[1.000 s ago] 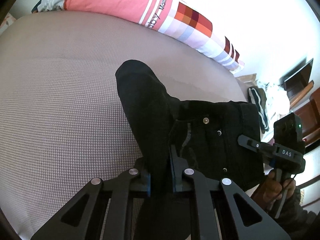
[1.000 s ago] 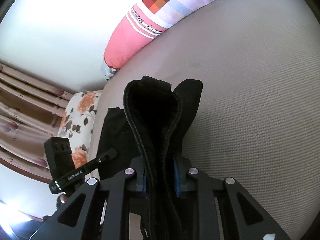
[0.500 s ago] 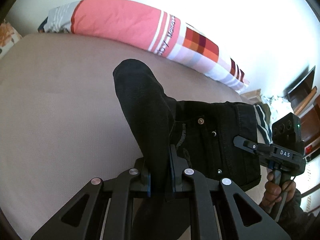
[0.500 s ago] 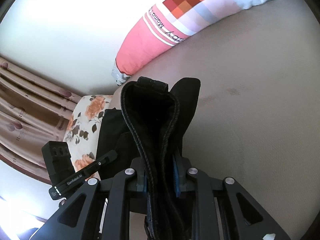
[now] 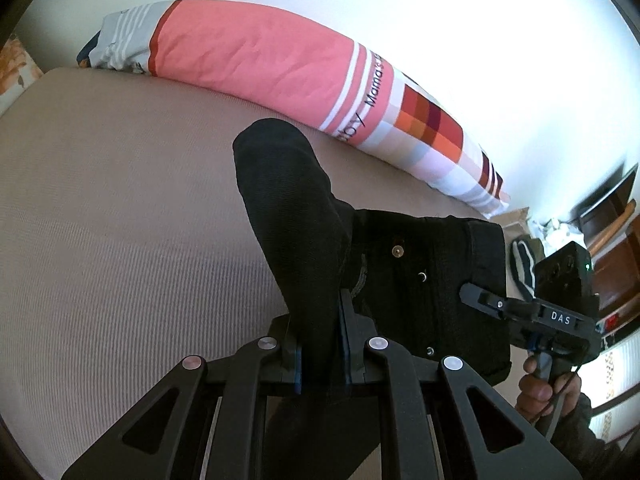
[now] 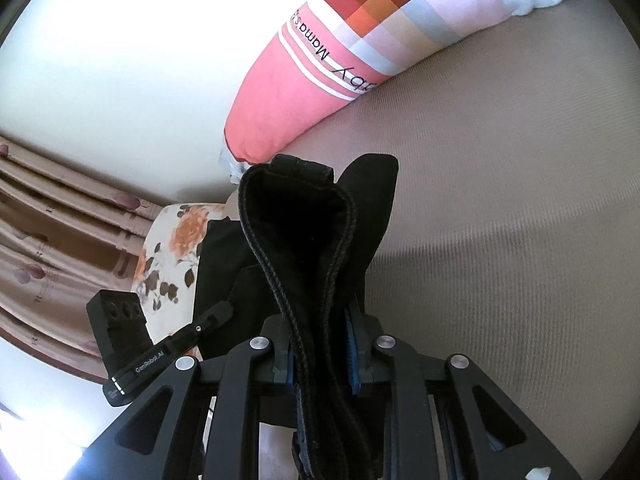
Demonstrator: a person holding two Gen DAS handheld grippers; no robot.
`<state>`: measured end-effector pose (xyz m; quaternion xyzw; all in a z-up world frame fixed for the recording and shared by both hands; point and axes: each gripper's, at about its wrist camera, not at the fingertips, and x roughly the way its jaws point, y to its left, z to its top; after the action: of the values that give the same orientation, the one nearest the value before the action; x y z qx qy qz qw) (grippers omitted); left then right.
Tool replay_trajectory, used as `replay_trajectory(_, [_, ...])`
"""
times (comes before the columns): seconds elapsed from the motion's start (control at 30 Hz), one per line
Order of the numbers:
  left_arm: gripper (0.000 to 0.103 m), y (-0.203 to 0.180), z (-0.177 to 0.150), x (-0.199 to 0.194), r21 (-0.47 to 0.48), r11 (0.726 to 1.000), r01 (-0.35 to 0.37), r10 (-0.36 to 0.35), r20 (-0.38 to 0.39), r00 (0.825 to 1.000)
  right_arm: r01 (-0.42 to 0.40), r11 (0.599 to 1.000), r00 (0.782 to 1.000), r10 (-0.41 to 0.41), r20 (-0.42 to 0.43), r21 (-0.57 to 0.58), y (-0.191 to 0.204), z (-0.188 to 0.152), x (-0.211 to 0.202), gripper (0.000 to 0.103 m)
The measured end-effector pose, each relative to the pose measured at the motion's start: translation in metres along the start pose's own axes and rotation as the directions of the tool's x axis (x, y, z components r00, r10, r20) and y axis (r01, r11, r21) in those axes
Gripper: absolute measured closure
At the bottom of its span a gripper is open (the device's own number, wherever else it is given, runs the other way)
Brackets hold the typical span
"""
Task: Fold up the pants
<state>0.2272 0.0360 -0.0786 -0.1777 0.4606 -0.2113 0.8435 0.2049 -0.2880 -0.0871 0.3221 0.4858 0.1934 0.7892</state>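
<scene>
The black pants [image 5: 424, 276] hang lifted above the beige bed [image 5: 120, 240]. My left gripper [image 5: 318, 344] is shut on a bunched fold of the pants' fabric, which rises from between its fingers. My right gripper [image 6: 320, 356] is shut on the pants' waistband [image 6: 296, 216], which loops up out of its jaws. In the left wrist view the right gripper [image 5: 480, 300] grips the waistband edge at the right. In the right wrist view the left gripper [image 6: 216, 312] shows at the lower left, against the pants.
A long pink and checked pillow [image 5: 280, 68] lies along the bed's far edge by the white wall. A floral pillow [image 6: 172, 248] and brown curtains [image 6: 48, 232] are at the left in the right wrist view. Wooden furniture [image 5: 612, 248] and a striped cloth stand beyond the bed's right end.
Both grippers have risen with the pants still held. The bed has dropped lower in both views and more of the wall and pillow shows.
</scene>
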Motion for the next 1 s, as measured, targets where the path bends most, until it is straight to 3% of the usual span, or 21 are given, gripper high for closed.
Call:
replay_trajectory(0.4, [0.089, 0.02, 0.03, 0.026, -0.039, 0.999, -0.011, 0.012, 0.033, 0.999, 0.021, 1.0, 1.0, -0.021, 0.003, -0.014, 0.003, 0.037, 0.026, 0.084])
replay_trajectory(0.63, [0.089, 0.035, 0.034, 0.049, -0.011, 0.998, -0.069, 0.069, 0.008, 0.998, 0.109, 0.992, 0.994, -0.109, 0.009, -0.055, -0.005, 0.045, 0.041, 0.084])
replay_trajectory(0.77, [0.084, 0.052, 0.028, 0.061, -0.038, 0.994, -0.104, 0.104, -0.008, 0.995, 0.262, 0.962, 0.965, -0.261, 0.028, -0.078, -0.016, 0.042, 0.05, 0.071])
replay_trajectory(0.83, [0.075, 0.055, 0.024, 0.065, -0.047, 0.99, -0.135, 0.134, -0.013, 0.991, 0.343, 0.932, 0.939, -0.341, 0.039, -0.115, -0.018, 0.037, 0.055, 0.065])
replay_trajectory(0.9, [0.067, 0.054, 0.019, 0.068, -0.031, 0.983, -0.18, 0.18, -0.01, 0.984, 0.39, 0.908, 0.921, -0.387, 0.049, -0.15, -0.017, 0.032, 0.058, 0.057])
replay_trajectory(1.0, [0.059, 0.05, 0.01, 0.07, -0.003, 0.973, -0.229, 0.229, -0.011, 0.973, 0.414, 0.897, 0.91, -0.413, 0.043, -0.156, -0.016, 0.026, 0.054, 0.057])
